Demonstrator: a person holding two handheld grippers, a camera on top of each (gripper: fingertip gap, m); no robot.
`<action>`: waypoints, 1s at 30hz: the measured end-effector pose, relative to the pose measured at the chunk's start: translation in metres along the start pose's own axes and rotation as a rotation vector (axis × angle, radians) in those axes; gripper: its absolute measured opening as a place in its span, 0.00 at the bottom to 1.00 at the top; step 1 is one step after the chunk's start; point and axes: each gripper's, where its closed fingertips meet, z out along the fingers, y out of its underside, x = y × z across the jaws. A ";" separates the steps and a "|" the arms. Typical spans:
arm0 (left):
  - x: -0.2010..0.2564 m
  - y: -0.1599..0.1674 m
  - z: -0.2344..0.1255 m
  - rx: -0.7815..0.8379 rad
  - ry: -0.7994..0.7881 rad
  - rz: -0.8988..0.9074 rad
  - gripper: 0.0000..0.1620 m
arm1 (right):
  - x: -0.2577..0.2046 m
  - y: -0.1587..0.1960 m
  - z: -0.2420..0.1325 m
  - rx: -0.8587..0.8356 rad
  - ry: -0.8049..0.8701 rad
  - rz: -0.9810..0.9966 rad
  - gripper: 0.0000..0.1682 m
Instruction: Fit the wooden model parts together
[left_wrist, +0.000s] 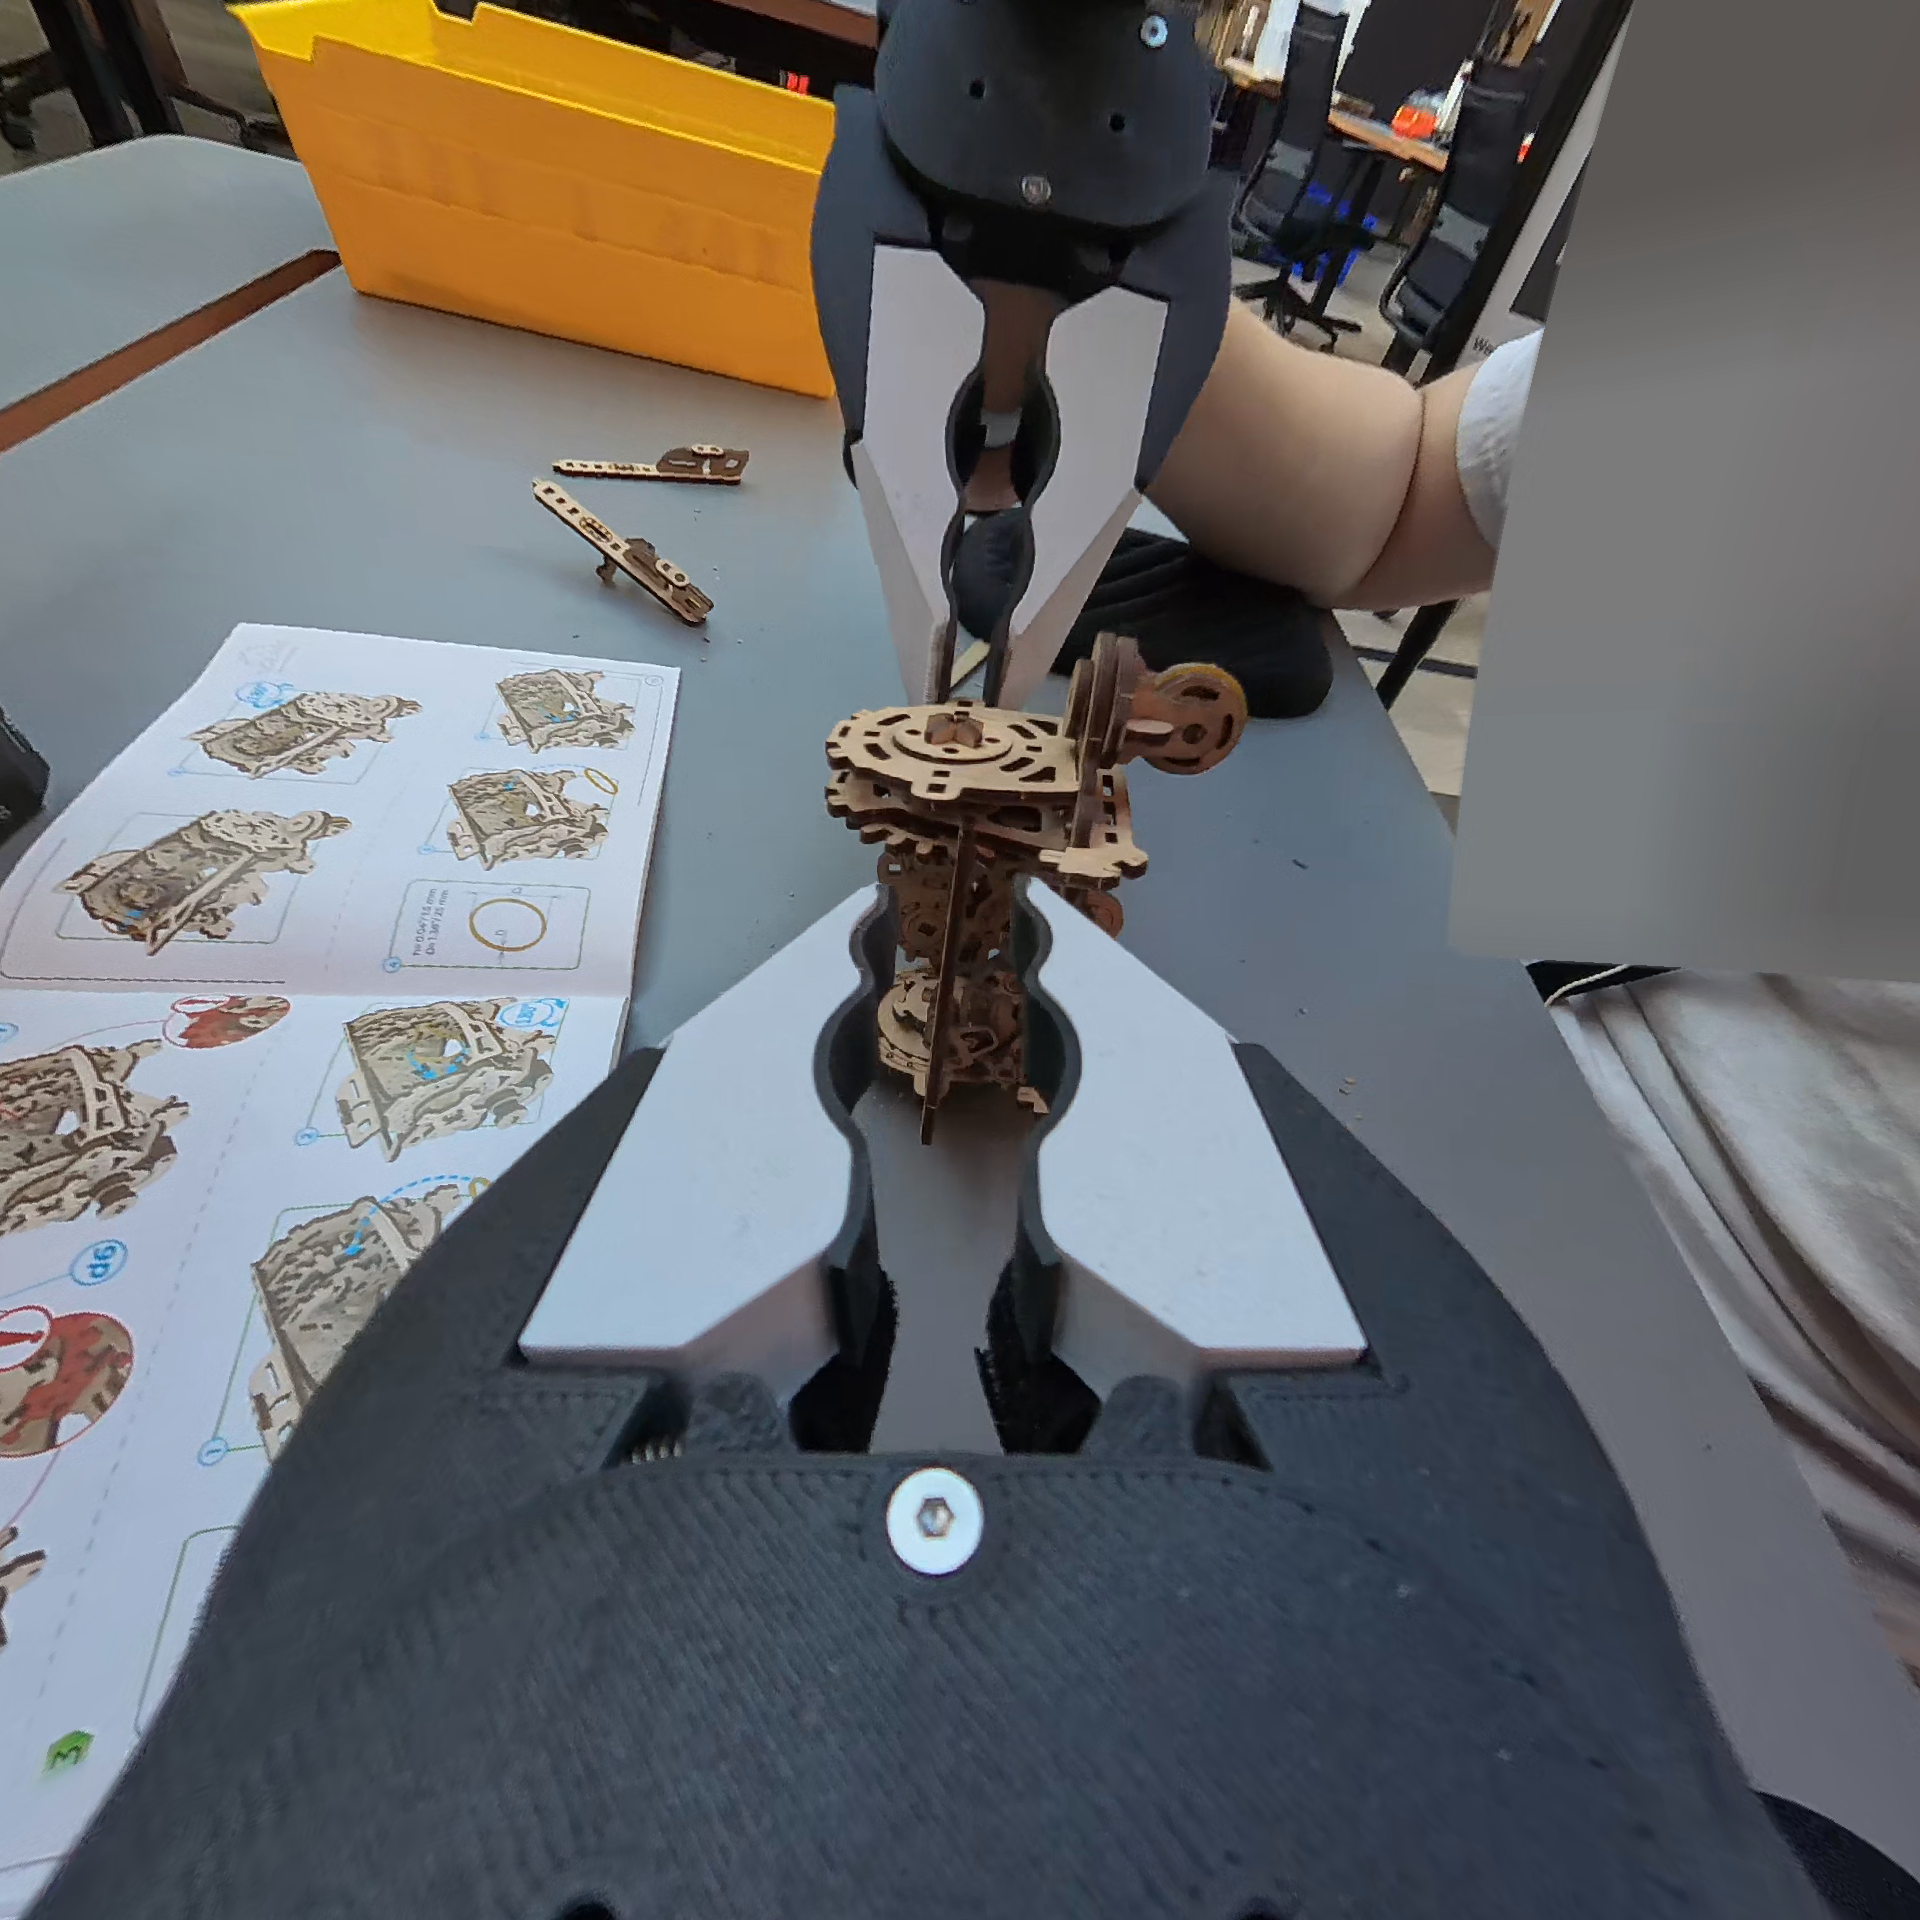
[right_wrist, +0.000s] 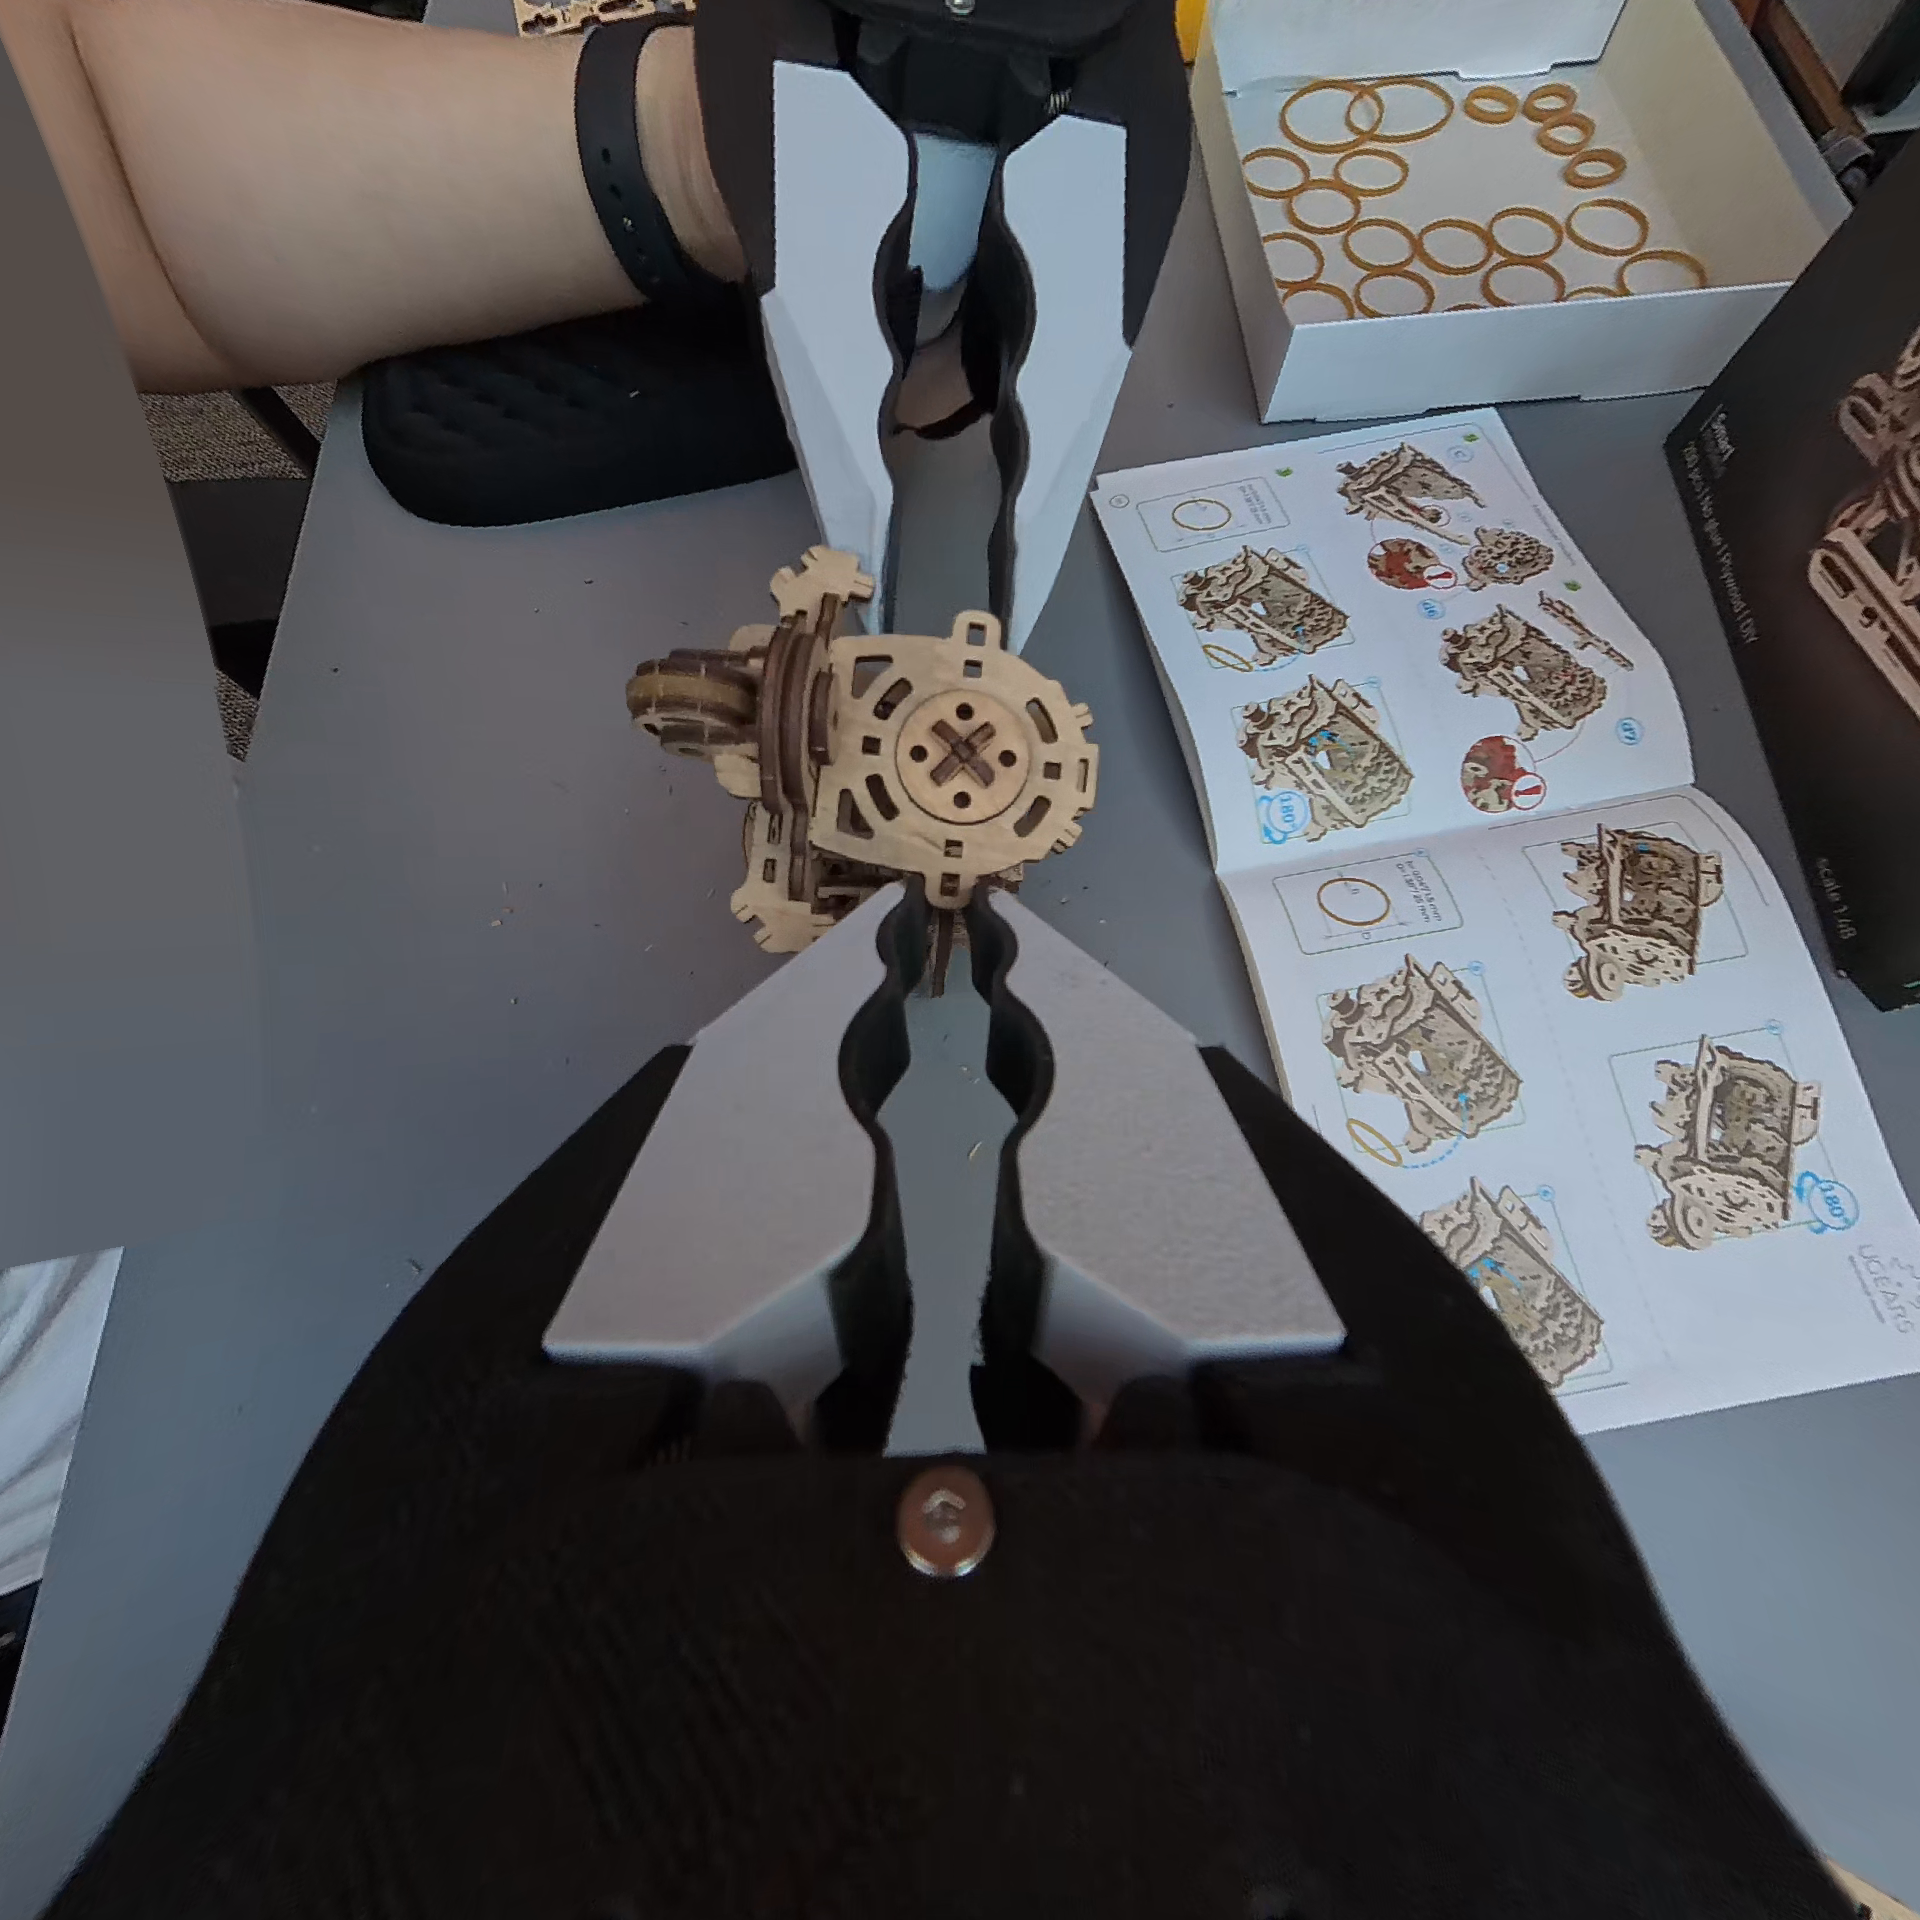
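Observation:
A wooden model (left_wrist: 961, 821) of stacked gears stands upright, with a round slotted disc on top and a small wheel (left_wrist: 1195, 717) on one side. My left gripper (left_wrist: 951, 935) is shut around the model's lower body and holds it over the grey table (left_wrist: 312, 468). My right gripper (right_wrist: 940, 920) comes from the opposite side. Its tips are closed on a thin wooden part under the disc's rim (right_wrist: 940, 883). In the right wrist view the disc (right_wrist: 961, 753) faces the camera with a cross-shaped hub. The left gripper's tips (right_wrist: 945, 623) are hidden behind it.
Two loose wooden strips (left_wrist: 649, 468) (left_wrist: 623, 551) lie beyond an open instruction booklet (left_wrist: 312, 831) (right_wrist: 1455, 831). A yellow bin (left_wrist: 540, 187) stands at the back. A white box of rubber bands (right_wrist: 1455, 208), a dark product box (right_wrist: 1818, 623), a black wrist rest (right_wrist: 571, 416) and a person's arm (right_wrist: 364, 187) are nearby. Left tips to right tips: about 5 cm.

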 end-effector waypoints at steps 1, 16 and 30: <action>-0.001 0.003 0.001 -0.020 -0.010 0.011 0.12 | 0.000 0.000 0.000 0.001 -0.001 -0.001 0.04; 0.001 0.006 0.004 -0.030 0.022 0.029 0.00 | -0.003 -0.003 -0.001 0.019 -0.054 0.002 0.04; 0.000 0.010 0.001 -0.059 0.050 -0.107 0.16 | 0.000 0.000 0.000 -0.043 -0.057 0.068 0.04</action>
